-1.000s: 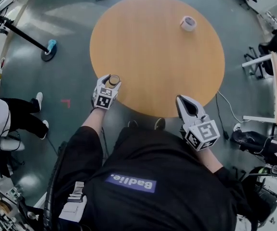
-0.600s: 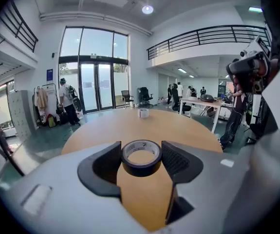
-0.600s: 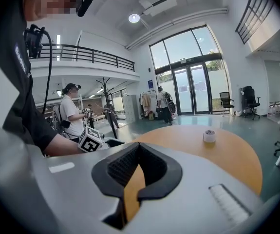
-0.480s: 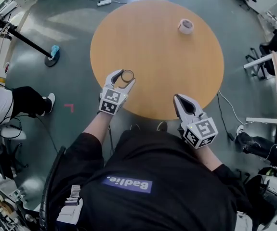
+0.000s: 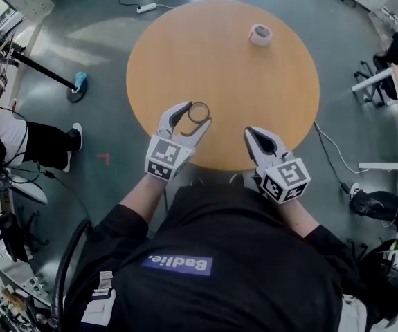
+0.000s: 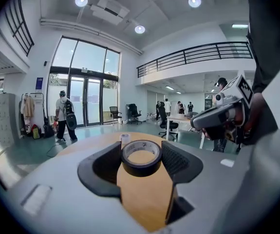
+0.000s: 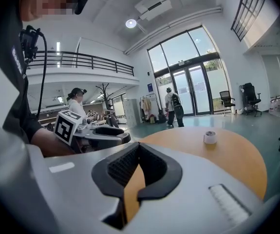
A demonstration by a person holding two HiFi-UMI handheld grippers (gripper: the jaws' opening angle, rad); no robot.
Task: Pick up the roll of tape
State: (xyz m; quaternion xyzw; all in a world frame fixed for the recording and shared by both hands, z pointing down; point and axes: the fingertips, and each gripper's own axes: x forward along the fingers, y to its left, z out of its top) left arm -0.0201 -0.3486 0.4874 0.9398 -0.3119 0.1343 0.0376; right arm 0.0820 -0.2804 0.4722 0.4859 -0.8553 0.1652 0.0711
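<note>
The black roll of tape (image 5: 191,112) with the tan inner core is in your left tongs (image 5: 195,114). In the head view it sits between the two jaw tips, over the round wooden table (image 5: 254,88), toward 7 o'clock from the table's centre. The left jaws stand wide apart, one on each side of the roll, and they are clamped on it. Your right tongs (image 5: 249,131) sit at about 4 o'clock from the roll, near the table's near edge and apart from the roll, with their tips together and nothing in them. A small white roll of tape (image 5: 259,34) lies well apart, at 1 o'clock on the table.

In the left gripper view, the black roll (image 6: 140,165) fills the gap of your left tongs (image 6: 140,147), and both dark ribbed pads press on its outer wall. Its open end is tilted up toward the camera, and the tabletop shows below it. The white roll (image 6: 125,138) is just behind it at 11 o'clock. Your right tongs (image 6: 222,118) are at 3 o'clock.

In the right gripper view, your right tongs (image 7: 139,145) have their jaw tips meeting and hold nothing. The white roll (image 7: 209,137) stands on the table at 2 o'clock. Your left tongs (image 7: 101,133) are at 10 o'clock.
</note>
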